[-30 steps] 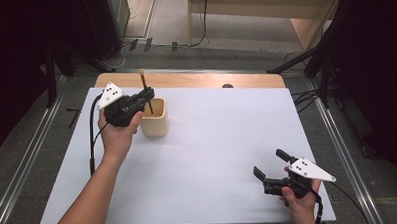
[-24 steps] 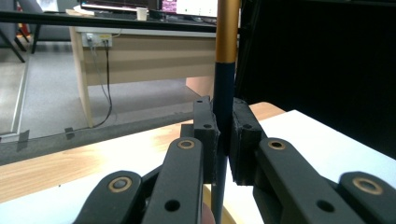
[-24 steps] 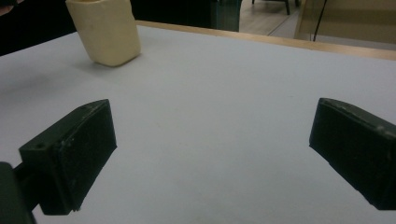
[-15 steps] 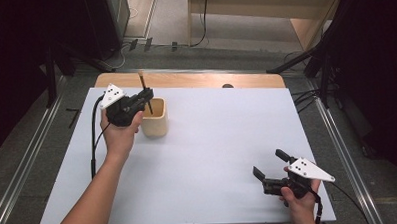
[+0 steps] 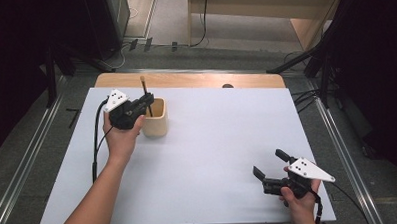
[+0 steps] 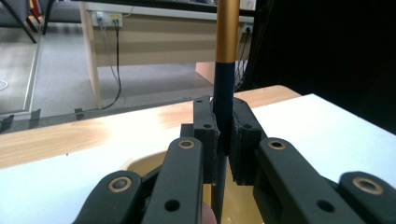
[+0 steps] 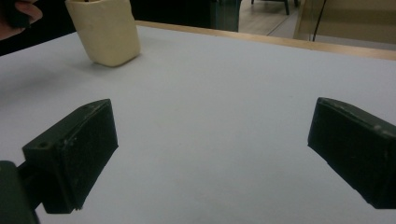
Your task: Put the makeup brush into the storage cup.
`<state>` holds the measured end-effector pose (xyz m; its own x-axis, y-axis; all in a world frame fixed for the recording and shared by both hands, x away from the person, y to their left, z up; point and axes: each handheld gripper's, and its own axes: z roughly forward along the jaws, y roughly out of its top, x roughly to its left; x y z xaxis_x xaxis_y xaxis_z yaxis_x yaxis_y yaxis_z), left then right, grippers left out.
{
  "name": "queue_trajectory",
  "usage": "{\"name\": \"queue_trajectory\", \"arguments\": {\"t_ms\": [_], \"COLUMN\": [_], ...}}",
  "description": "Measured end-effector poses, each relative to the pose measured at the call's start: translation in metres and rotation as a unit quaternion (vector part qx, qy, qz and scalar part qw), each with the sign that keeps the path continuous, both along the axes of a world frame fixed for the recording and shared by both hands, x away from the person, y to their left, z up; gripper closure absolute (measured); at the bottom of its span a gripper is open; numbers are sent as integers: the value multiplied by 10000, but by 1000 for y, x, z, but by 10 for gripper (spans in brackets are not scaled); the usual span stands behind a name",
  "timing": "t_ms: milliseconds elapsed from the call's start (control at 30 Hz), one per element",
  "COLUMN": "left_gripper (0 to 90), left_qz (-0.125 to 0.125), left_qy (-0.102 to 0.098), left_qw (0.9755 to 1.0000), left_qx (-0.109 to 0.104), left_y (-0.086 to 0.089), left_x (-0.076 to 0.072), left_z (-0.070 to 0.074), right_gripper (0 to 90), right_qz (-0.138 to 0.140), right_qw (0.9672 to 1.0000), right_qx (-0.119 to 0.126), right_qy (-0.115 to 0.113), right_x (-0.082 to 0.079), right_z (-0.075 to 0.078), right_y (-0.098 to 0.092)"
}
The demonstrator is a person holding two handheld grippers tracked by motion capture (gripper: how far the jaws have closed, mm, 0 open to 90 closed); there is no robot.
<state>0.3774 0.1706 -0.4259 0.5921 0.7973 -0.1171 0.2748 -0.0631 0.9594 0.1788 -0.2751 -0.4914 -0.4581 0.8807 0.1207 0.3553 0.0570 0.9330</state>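
Observation:
A pale wooden cup (image 5: 155, 118) stands on the white table (image 5: 212, 141) at the back left; I see the same cup (image 7: 105, 30) far off in the right gripper view. My left gripper (image 5: 147, 100) is shut on a thin brush (image 5: 145, 91) with a dark shaft and a golden upper part. The brush (image 6: 225, 70) stands upright between the pads, its lower end inside the cup (image 6: 140, 163). My right gripper (image 5: 269, 162) rests open near the table's front right corner with nothing between its fingers (image 7: 74, 149).
A wooden strip (image 5: 195, 80) runs along the table's far edge. Beyond it lie a grey floor, cables and a wooden desk (image 5: 263, 9). Metal rails (image 5: 19, 183) flank the table on both sides. Dark drapes stand at left and right.
My left gripper has sunk a little with the brush, so less of the brush stands above the cup. The right gripper has stayed put.

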Motion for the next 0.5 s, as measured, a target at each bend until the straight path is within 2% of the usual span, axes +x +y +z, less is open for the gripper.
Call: {"name": "queue_trajectory", "arguments": {"t_ms": [500], "left_gripper": [838], "left_qz": [92], "left_qy": [183], "left_qw": [9997], "left_qx": [147], "left_y": [3], "left_x": [-1], "left_z": [-17], "right_gripper": [24], "right_qz": [-13], "right_qw": [10000], "right_qx": [-20], "right_qy": [10], "right_x": [1], "right_z": [-1], "right_y": [0]}}
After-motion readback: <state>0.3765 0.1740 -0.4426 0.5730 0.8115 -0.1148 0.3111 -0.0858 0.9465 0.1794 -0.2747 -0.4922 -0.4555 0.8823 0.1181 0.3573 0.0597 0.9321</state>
